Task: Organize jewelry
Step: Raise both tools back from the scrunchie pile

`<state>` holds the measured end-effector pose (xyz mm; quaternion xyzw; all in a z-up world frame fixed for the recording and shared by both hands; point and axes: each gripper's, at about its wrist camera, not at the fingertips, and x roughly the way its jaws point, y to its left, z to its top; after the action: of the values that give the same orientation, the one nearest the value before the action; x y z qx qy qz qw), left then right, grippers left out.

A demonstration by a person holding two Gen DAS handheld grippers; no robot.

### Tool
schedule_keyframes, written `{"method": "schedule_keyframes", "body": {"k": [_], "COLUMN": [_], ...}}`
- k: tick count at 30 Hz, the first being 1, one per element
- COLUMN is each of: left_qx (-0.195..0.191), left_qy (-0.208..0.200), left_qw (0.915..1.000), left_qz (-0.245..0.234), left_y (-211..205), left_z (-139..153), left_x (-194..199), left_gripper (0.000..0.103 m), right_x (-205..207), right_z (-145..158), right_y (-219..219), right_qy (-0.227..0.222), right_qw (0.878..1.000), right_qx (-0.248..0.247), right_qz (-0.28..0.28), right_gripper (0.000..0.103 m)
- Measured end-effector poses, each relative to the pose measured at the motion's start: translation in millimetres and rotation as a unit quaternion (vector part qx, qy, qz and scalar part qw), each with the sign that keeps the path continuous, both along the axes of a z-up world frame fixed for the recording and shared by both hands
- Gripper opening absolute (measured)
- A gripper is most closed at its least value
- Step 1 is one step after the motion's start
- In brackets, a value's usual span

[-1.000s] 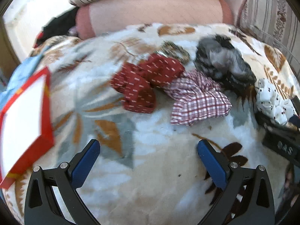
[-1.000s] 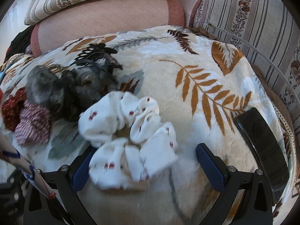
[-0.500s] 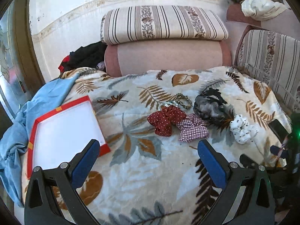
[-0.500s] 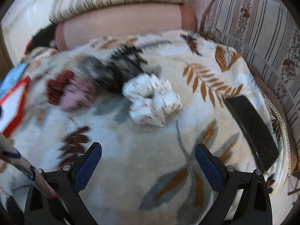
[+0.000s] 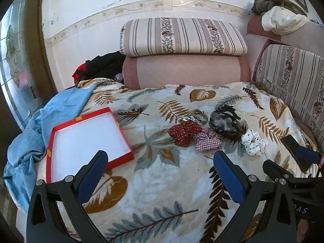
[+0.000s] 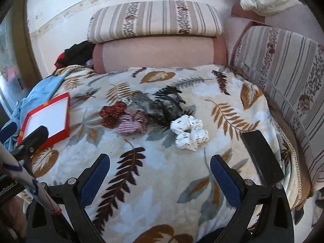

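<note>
Several hair scrunchies lie in a row on a leaf-print blanket [image 5: 162,182]: a dark red dotted one [image 5: 184,132] [image 6: 112,113], a plaid one [image 5: 207,142] [image 6: 132,124], a grey one [image 5: 222,122] [image 6: 156,107] with a black hair claw [image 5: 227,109] behind it, and a white dotted one [image 5: 254,142] [image 6: 189,134]. A beaded bracelet [image 5: 199,116] lies behind the red one. A red-rimmed box with a white inside [image 5: 85,139] [image 6: 47,119] sits at the left. My left gripper [image 5: 160,174] and right gripper [image 6: 160,174] are open, empty, held back above the blanket.
A black phone [image 6: 262,155] [image 5: 294,149] lies at the blanket's right edge. A blue cloth [image 5: 40,125] is bunched left of the box. Striped and pink cushions [image 5: 182,56] stand behind, a striped sofa back [image 6: 283,70] to the right.
Both grippers have pulled back and up from the scrunchies, so the whole blanket and box show. The right gripper left the white scrunchie lying on the blanket.
</note>
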<state>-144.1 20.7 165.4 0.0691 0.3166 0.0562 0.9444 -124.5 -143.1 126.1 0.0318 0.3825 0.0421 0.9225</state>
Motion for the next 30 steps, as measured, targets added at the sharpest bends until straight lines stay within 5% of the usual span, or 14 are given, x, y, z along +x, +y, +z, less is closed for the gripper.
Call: {"method": "schedule_keyframes", "body": {"k": [30], "left_qx": [-0.027], "left_qy": [-0.014], "left_qw": [0.9959], "left_qz": [0.085], "left_y": [59.5], "left_z": [15.5], "left_x": [-31.0], "left_gripper": [0.103], "right_x": [-37.2], "right_z": [31.2], "right_y": [36.0], "right_qy": [-0.026], "right_qw": [0.997], "right_qx": [0.022], "right_qz": [0.074], "right_gripper": [0.101]}}
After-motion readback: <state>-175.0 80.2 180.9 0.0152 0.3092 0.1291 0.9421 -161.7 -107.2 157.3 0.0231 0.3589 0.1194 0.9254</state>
